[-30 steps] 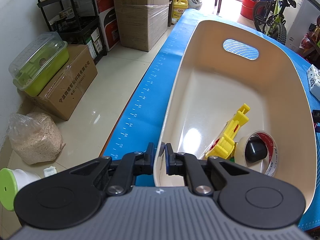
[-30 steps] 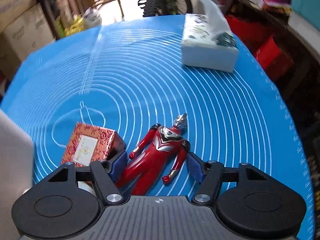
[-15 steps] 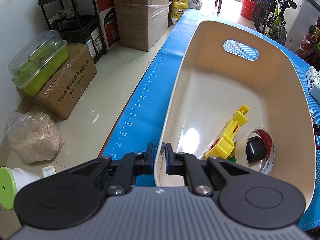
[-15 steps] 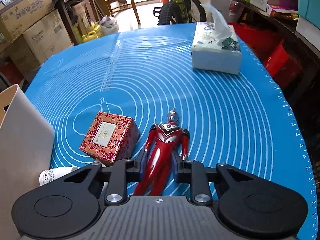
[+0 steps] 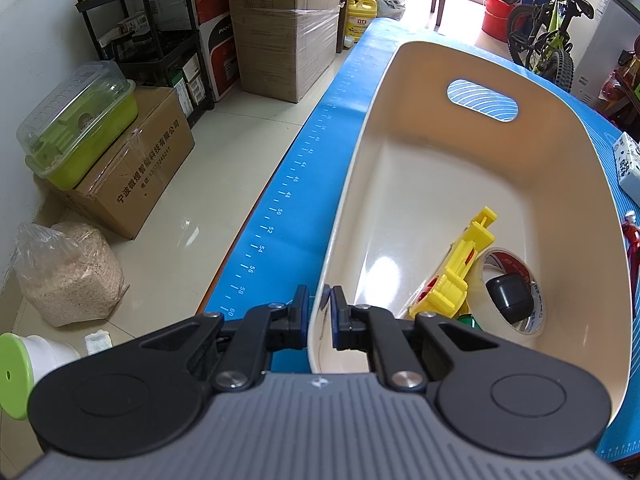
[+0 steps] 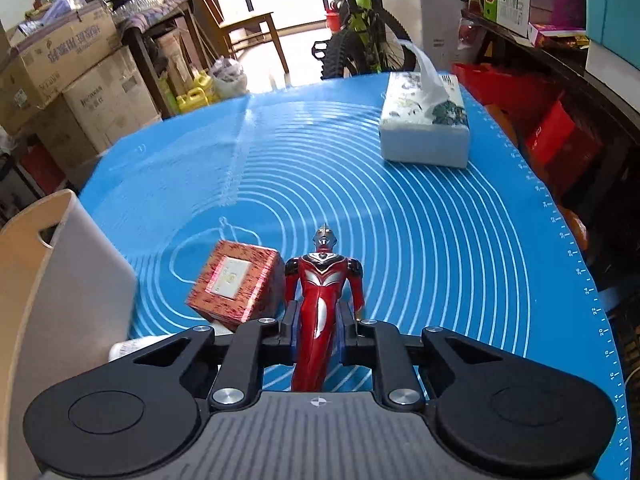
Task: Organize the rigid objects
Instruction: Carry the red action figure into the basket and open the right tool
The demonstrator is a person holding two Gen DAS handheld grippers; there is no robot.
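Note:
My left gripper [image 5: 320, 306] is shut on the near rim of the cream plastic bin [image 5: 436, 92], which stands on the blue mat. Inside the bin lie a yellow toy [image 5: 464, 268], a tape roll [image 5: 520, 280] and a black cap [image 5: 508, 292]. My right gripper [image 6: 318, 322] is shut on the legs of a red and silver hero figure [image 6: 322, 276] and holds it lifted above the mat. A red patterned box [image 6: 234, 282] sits just left of the figure. The bin's wall shows at the left of the right wrist view [image 6: 60, 300].
A tissue box [image 6: 424, 128] stands at the far right of the blue mat [image 6: 440, 240]. A white tube [image 6: 136, 346] lies beside the red box near the bin. Cardboard boxes, shelves and a bicycle surround the table. The mat's left edge [image 5: 280, 208] drops to the floor.
My right gripper closed on the hero figure and lifted it off the mat, tilting it upright. My left gripper kept its hold on the bin rim.

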